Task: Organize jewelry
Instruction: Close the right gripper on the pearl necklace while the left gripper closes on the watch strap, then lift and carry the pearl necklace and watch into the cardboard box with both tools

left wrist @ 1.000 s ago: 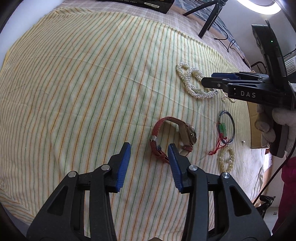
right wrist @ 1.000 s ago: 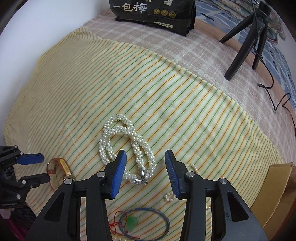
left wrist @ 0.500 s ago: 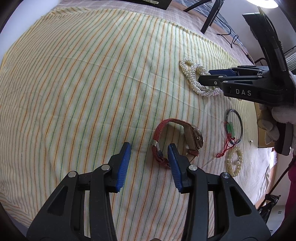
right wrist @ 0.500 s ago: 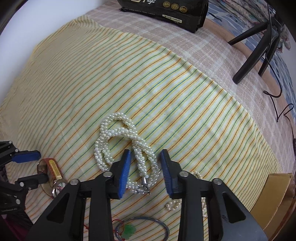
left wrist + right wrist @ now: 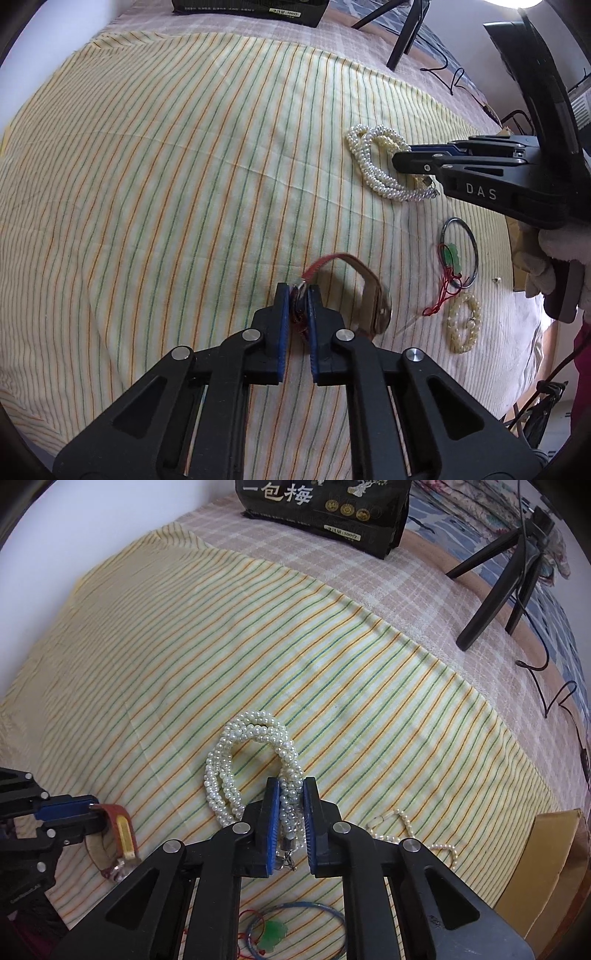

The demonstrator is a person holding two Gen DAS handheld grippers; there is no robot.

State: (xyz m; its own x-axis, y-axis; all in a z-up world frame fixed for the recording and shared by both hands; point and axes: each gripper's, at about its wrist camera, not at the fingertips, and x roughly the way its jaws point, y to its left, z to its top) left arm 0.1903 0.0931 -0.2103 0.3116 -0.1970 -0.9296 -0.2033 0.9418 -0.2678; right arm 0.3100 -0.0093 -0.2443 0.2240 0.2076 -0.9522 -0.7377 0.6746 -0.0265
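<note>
Jewelry lies on a striped cloth (image 5: pixel 184 184) over a checked bed (image 5: pixel 369 583); left gripper (image 5: pixel 296 295) jaws closing on the watch (image 5: pixel 369 295), right gripper (image 5: pixel 290 794) jaws closing on the pearls (image 5: pixel 255 727), tripod (image 5: pixel 498 590) beyond

Wide open striped cloth (image 5: pixel 155 177) lies to your left and ahead, nothing on it, so that side is free all the way to the far edge. At that far edge sits a black package (image 5: pixel 325 509), with a tripod (image 5: pixel 498 579) and its trailing cable (image 5: pixel 554 698) off to the right. The right side is crowded: the ring with the green charm (image 5: pixel 460 256) and the small bead bracelet (image 5: pixel 463 321) lie close together, a thin pearl strand (image 5: pixel 410 830) trails beside the right gripper (image 5: pixel 290 805), and a cardboard box (image 5: pixel 550 867) blocks the right edge. The left gripper (image 5: pixel 298 306) and the right one stand near each other, with only a narrow lane of cloth between the watch (image 5: pixel 369 299) and the pearl rope (image 5: pixel 373 166).
</note>
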